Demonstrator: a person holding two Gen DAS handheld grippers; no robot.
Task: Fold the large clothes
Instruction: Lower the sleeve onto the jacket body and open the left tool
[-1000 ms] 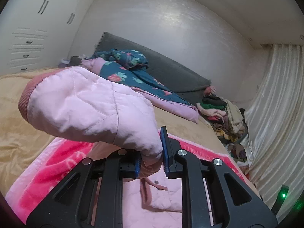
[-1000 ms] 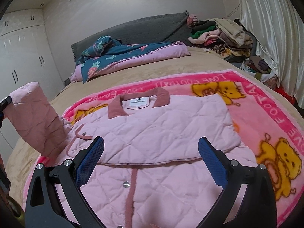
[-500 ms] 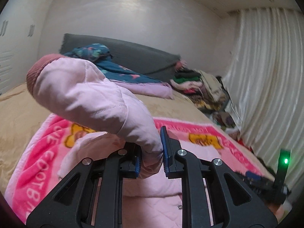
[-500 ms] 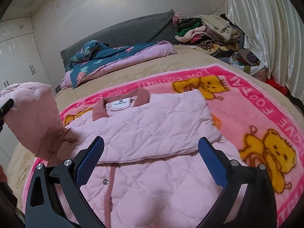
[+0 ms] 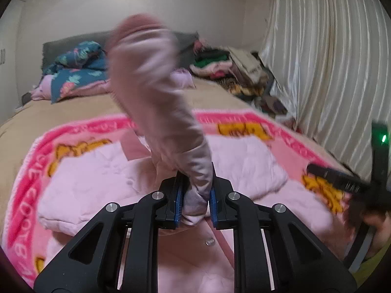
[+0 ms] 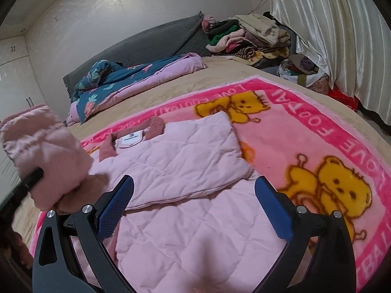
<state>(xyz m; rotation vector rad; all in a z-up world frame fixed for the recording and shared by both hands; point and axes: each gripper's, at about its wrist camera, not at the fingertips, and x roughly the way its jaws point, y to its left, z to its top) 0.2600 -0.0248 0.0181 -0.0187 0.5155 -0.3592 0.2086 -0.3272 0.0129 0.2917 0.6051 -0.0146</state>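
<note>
Left wrist view: my left tongs (image 5: 194,201) are clamped on the sleeve (image 5: 156,102) of the pink quilted jacket (image 5: 102,183), cuff end standing up, blurred
Right wrist view: my right tongs (image 6: 194,208) stand wide apart with nothing between the pads, hovering over the jacket's lower front
Jacket's place: flat on the pink teddy-bear blanket (image 6: 325,131), collar (image 6: 156,127) toward the headboard, one side already folded in across the chest; the raised sleeve sits at its left edge
Handling, my guess: padded and soft, light for its bulk, springy, so folds may puff back open; the shell looks smooth and could slip, so a deep pinch through both layers seems wise
Where I would grip: on the sleeve near the cuff as now; for the body, at the hem corners or a seam
Count: one jacket, one lifted sleeve, one blanket, two tongs, one snap (image 5: 210,242) clearly seen on the front placket
Further out: one blue flowered quilt (image 6: 114,85) by the headboard, one heap of clothes (image 6: 246,39) beside the curtain (image 6: 342,36)
</note>
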